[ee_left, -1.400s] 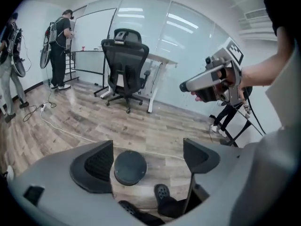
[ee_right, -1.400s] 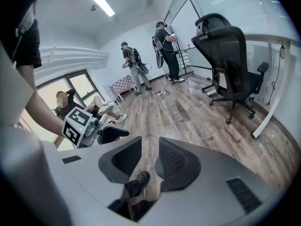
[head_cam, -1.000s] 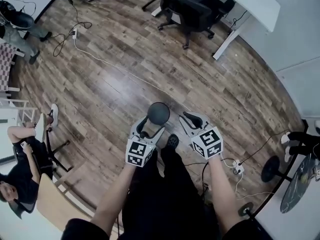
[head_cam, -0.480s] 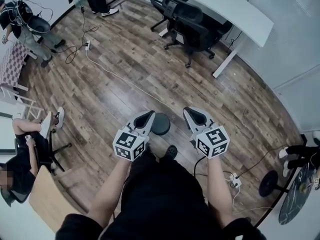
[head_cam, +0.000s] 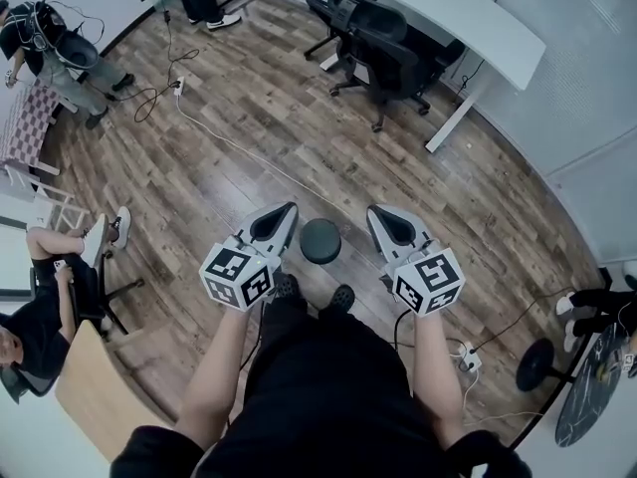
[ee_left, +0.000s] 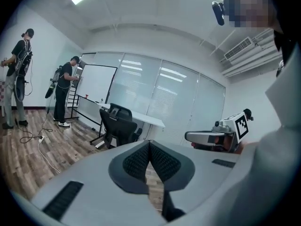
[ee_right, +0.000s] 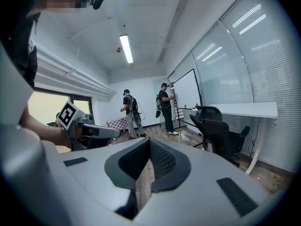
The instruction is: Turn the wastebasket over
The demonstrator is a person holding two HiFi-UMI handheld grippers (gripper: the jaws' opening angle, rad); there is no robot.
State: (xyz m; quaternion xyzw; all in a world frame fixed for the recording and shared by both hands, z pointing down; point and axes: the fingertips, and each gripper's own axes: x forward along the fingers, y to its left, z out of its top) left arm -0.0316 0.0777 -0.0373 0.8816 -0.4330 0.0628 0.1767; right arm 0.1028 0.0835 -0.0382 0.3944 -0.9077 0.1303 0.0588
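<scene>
Left tool (head_cam: pixel 288 210), right tool (head_cam: pixel 375 213) rose (wastebasket (head_cam: pixel 320 240) indistinct).

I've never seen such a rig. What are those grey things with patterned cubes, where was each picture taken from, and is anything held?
No robot: a person holds a two-jaw gripper in each hand, the left gripper and the right gripper; the cubes belong to them. The head view comes from a camera on the person's head, looking down. The two gripper views come from cameras riding on each gripper, looking along its jaws. On the wooden floor between them stands a round dark wastebasket. Nothing is held: both pairs of jaws have just been closing and are shut, empty.
</scene>
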